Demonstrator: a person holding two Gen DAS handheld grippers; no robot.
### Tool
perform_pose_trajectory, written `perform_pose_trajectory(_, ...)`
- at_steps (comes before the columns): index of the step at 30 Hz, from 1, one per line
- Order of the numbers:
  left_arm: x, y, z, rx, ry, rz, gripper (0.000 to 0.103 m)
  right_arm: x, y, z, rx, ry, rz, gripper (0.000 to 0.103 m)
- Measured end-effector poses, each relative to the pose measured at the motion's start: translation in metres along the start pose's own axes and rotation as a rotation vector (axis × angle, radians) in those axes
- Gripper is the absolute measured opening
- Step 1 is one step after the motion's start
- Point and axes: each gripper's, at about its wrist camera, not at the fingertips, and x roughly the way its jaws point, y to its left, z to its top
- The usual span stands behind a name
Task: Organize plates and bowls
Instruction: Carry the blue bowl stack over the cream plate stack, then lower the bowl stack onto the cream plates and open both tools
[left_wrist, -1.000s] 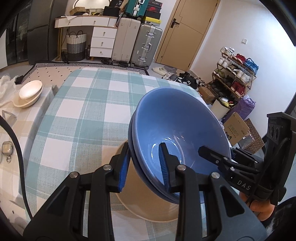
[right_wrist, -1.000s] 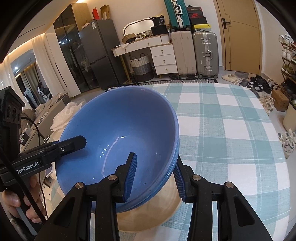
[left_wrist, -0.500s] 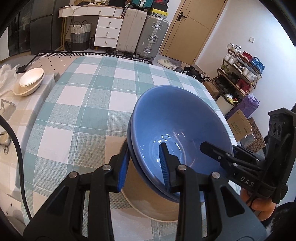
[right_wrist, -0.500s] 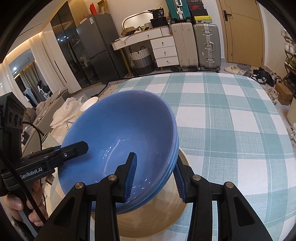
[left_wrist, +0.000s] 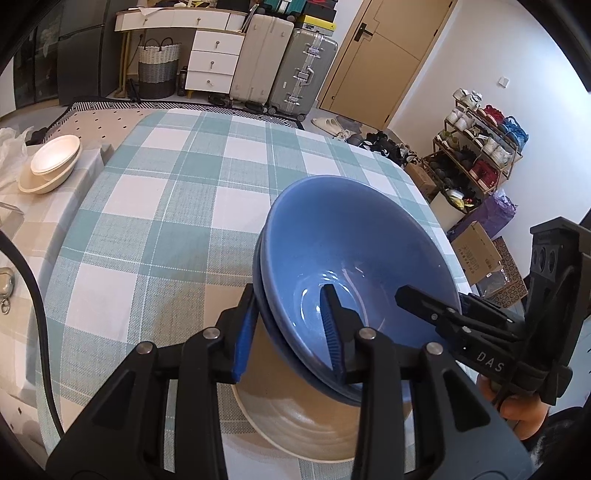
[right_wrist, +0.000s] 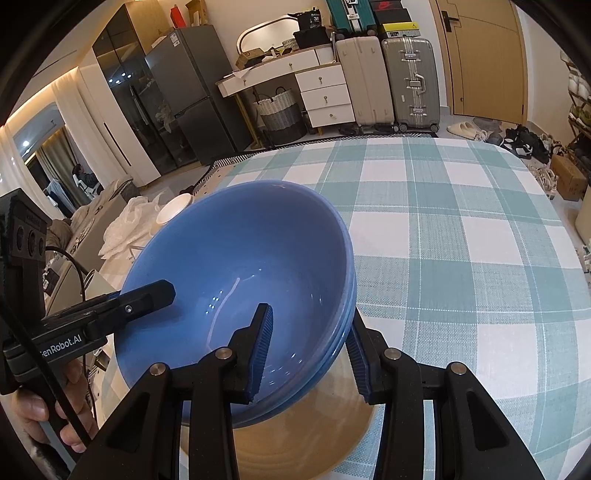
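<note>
Two nested blue bowls (left_wrist: 351, 240) (right_wrist: 240, 240) hang tilted low over a beige plate (left_wrist: 295, 417) (right_wrist: 295, 435) on the checked table (left_wrist: 166, 221). Whether the bowls touch the plate I cannot tell. My left gripper (left_wrist: 288, 295) straddles their near rim, one pad inside and one outside, and its jaws are opening. My right gripper (right_wrist: 309, 317) is shut on the opposite rim in the same way. Each gripper's fingers reach in from the side in the other's view: the right gripper (left_wrist: 424, 299) and the left gripper (right_wrist: 162, 291). A hand holds each handle.
Stacked cream bowls (left_wrist: 51, 162) (right_wrist: 173, 208) sit on a side surface left of the table. A black cable (left_wrist: 33, 295) runs along that side. Off the right edge are a cardboard box (left_wrist: 476, 251) and a shoe rack (left_wrist: 480, 147). Suitcases stand at the far wall.
Both grippers have carried the blue bowls down and closer to the beige plate. More of the plate now shows beneath them.
</note>
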Motion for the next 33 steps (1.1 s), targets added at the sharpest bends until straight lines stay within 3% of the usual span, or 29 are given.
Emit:
perform_pose_trajectory(13, 0.013, -0.005, 0.003, 0.048, 0.009, 0.021, 0.033, 0.0, -0.001, 0.002, -0.011, -0.007, 0.015, 0.044)
perform_pose_trajectory(16, 0.008, -0.005, 0.002, 0.065, -0.001, 0.013, 0.046, -0.005, 0.001, -0.001, -0.033, -0.019, 0.01, 0.052)
perform_pose_trajectory(17, 0.006, -0.005, 0.001, 0.079, -0.011, 0.021, 0.055, -0.007, 0.001, -0.002, -0.042, -0.023, 0.011, 0.053)
perform_pose_trajectory(19, -0.001, -0.005, -0.002, 0.105, -0.033, 0.034, 0.069, -0.012, 0.0, -0.004, -0.061, -0.036, 0.012, 0.071)
perform_pose_trajectory(20, -0.006, -0.006, -0.004, 0.123, -0.052, 0.036, 0.075, -0.016, 0.0, -0.006, -0.072, -0.051, 0.015, 0.075)
perform_pose_trajectory(22, -0.014, -0.006, -0.006, 0.158, -0.085, 0.041, 0.076, -0.023, -0.001, -0.008, -0.094, -0.083, 0.029, 0.085)
perform_pose_trajectory(25, -0.027, -0.005, -0.012, 0.203, -0.143, 0.06, 0.084, -0.036, -0.005, -0.013, -0.133, -0.143, 0.045, 0.09)
perform_pose_trajectory(27, -0.038, -0.003, -0.017, 0.223, -0.196, 0.087, 0.1, -0.044, -0.008, -0.016, -0.143, -0.19, 0.044, 0.098)
perform_pose_trajectory(33, -0.062, 0.007, -0.031, 0.247, -0.305, 0.065, 0.101, -0.06, -0.024, -0.028, -0.176, -0.29, 0.099, 0.102)
